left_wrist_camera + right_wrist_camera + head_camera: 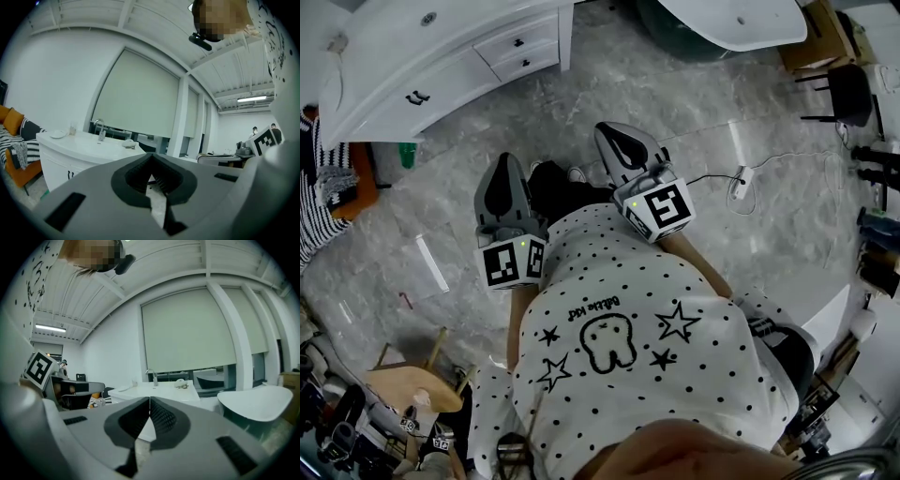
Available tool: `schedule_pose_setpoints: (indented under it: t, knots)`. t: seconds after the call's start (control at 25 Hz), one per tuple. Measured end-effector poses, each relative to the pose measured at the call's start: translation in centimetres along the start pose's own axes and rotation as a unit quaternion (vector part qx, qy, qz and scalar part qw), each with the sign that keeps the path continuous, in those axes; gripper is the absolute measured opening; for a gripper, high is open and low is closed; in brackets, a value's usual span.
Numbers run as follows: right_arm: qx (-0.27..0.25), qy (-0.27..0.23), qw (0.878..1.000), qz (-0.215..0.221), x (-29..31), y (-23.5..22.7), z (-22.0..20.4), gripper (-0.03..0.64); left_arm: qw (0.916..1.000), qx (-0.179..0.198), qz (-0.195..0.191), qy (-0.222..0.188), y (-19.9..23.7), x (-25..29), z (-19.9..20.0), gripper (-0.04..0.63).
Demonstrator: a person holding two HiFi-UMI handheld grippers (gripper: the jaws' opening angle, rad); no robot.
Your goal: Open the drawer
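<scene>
1. The cabinet stands well apart from the person, across bare floor. It is at the upper left of the head view. Its two drawers are both closed, each with a small dark handle.
2. Neither gripper is near a handle yet, so I judge this to be the approach, with the pull not begun.
3. To do it well, choose one gripper for the job and spread its jaws before it reaches the handle, not at the handle.
4. Bring that gripper in level with the handle and square to the drawer front, so the pads close around the handle rather than beside it.
5. Pull straight back along the drawer's run. A sideways tug would likely make it bind or slip out of the grip.
6. The left gripper is held close in front of the chest, roughly level and aimed towards the cabinet. Its jaws are fully together, with nothing between them.
7. The right gripper sits just beside it, tipped slightly down. Its jaws are likewise closed and empty.
</scene>
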State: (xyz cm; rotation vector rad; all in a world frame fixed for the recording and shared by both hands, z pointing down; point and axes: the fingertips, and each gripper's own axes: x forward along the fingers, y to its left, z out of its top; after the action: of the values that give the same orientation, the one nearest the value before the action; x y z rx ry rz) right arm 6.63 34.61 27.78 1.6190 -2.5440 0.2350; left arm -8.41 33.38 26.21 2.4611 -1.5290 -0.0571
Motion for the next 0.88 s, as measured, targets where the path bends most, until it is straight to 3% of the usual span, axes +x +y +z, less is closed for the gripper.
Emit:
schedule_pose_setpoints:
  t: [0.24, 0.48, 0.76, 0.88]
  knots:
    - [0.013, 0.008, 1.000, -0.010, 2.1, -5.1, 0.4, 0.015, 0.9999, 0.004, -0.007, 0.014, -1.4, 5.6, 0.2, 0.005]
    - [0.009, 0.015, 1.000, -0.022, 6.5, -7.1, 0.9, 0.015, 0.9996, 0.001, -0.014, 0.025, 1.3, 9.9, 0.6, 0.005]
    - [0.004, 0.036, 0.998, -0.043, 16.6, -6.8, 1.0, 0.015, 0.9992, -0.012, -0.017, 0.035, 10.6, 16.5, 1.5, 0.005]
    - [0.002, 0.039, 0.998, -0.051, 18.1, -6.7, 0.7, 0.015, 0.9990, -0.018, -0.021, 0.036, 12.0, 17.4, 1.1, 0.005]
